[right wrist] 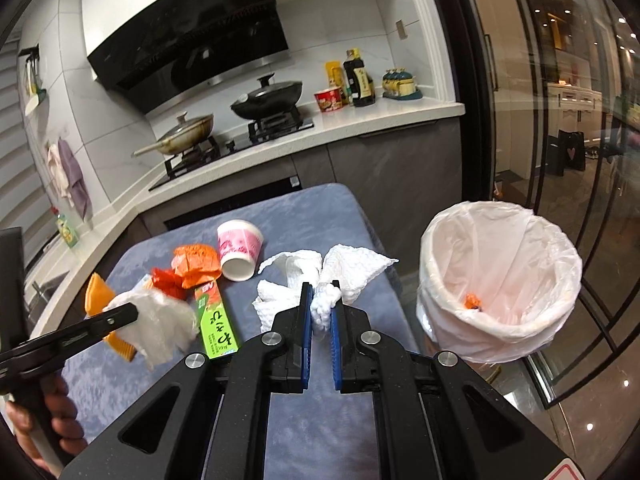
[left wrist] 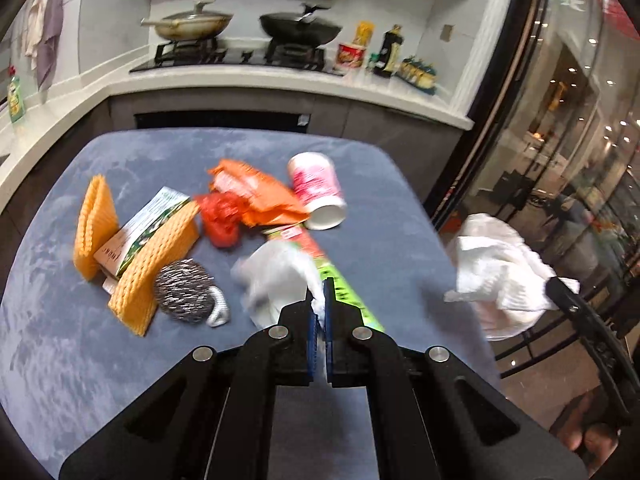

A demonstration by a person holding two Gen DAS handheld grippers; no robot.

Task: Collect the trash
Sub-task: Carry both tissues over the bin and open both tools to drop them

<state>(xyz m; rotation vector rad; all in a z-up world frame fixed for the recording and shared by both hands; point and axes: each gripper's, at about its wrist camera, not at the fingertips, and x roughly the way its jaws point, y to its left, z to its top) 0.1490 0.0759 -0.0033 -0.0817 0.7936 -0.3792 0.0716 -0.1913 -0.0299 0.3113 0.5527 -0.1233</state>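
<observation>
Covering the counter was a blue-grey plush cloth, and the trash lay in a loose heap toward its middle: orange foam sheets, a small carton, a steel scrubber, red and orange wrappers, a tipped pink cup and a green box. Behind stood a kitchen worktop with two pans on a hob, bottles, and a black hood; a glass partition closed the right side.

The heap left the cloth's near part and its left and right margins bare. Off the right edge stood a bin lined with a white bag, its mouth open, with a small orange scrap at the bottom.

The left hand-held gripper was clamped on a thin white plastic bag, blurred, over the green box. The right hand-held gripper was pinched on a wad of white paper towel, near the counter's right edge beside the bin.

Only the right wrist view showed the bin and the person's hand on the left tool; only the left wrist view showed the scrubber and carton.
</observation>
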